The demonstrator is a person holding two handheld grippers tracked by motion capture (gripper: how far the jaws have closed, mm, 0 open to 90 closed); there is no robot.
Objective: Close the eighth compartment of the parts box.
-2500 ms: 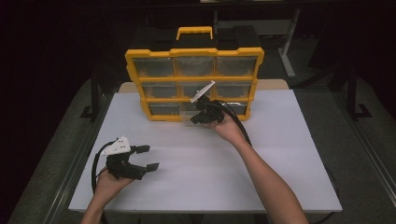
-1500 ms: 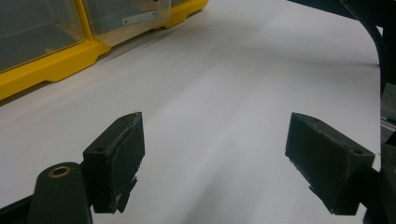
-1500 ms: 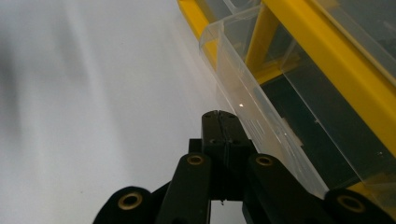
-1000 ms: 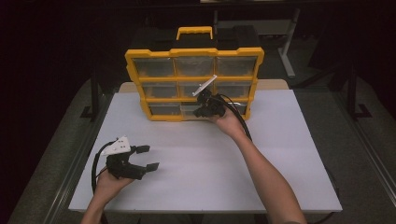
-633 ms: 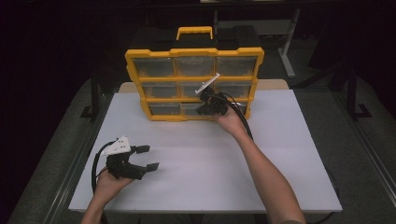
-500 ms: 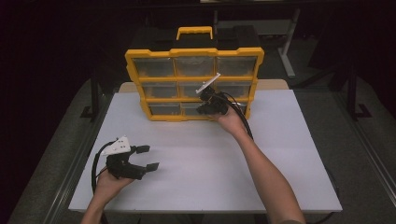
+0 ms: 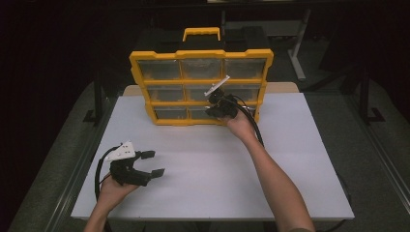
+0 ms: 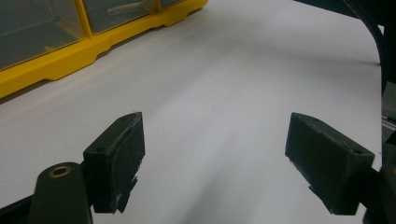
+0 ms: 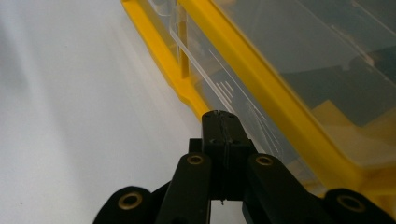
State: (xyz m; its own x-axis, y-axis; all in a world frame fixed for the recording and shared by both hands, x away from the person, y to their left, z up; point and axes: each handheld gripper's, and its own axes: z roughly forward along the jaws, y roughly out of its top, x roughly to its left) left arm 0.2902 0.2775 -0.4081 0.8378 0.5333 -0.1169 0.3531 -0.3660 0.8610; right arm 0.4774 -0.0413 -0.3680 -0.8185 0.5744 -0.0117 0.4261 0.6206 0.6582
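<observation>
Nearest me, at the front left corner of the white bench [image 7: 290, 159], my left gripper [image 7: 152, 164] sits low in my left hand [image 7: 112, 189] with its jaws spread wide and nothing between them; in the left gripper view I see bare bench top between the two black pads [image 8: 117, 158]. Farther in, my right arm reaches across the middle of the bench to the far edge, where the yellow organizer case [image 7: 200, 87] stands upright on its side, handle [image 7: 201, 33] up. My right gripper [image 7: 216, 110] is at the bottom row of clear drawers [image 9: 224, 93], jaws pressed fully together, tips touching a drawer front; I cannot tell whether they pinch anything.
</observation>
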